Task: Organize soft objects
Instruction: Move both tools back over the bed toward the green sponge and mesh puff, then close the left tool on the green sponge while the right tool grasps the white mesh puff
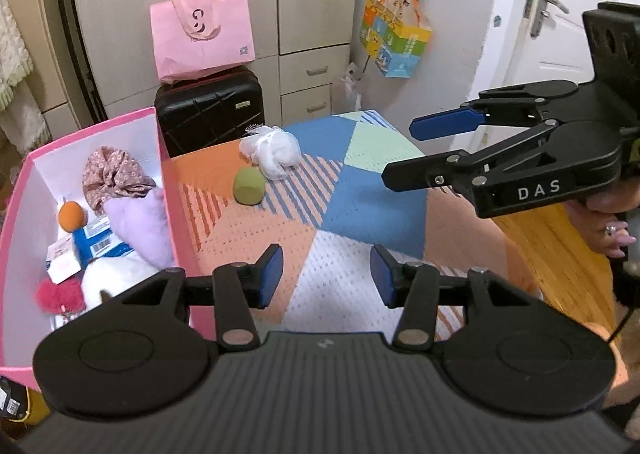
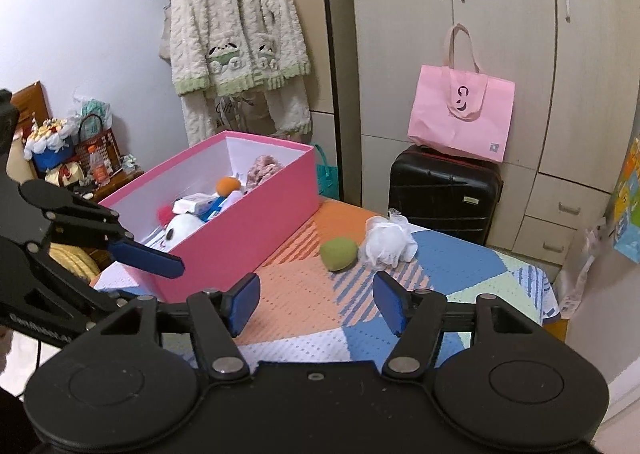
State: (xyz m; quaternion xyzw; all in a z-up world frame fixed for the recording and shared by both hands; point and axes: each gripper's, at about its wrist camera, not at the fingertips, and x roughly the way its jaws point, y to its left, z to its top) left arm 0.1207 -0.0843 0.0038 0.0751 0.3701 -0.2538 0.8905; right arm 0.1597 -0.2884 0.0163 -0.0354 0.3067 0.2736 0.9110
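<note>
Patchwork bedspread (image 2: 320,294): pink box (image 2: 256,230) already holds plush toys, floral cloth, orange ball. Left out: green sponge ball (image 2: 338,253) touching white mesh pouf (image 2: 390,240), both near box. Left gripper (image 1: 326,274) and right gripper (image 2: 316,304) jaws apart, empty; two items remain

We saw black grippers (image 1: 326,274) with blue pads (image 1: 269,274), "DAS" lettering at right, a ringed hand (image 1: 612,222).
</note>
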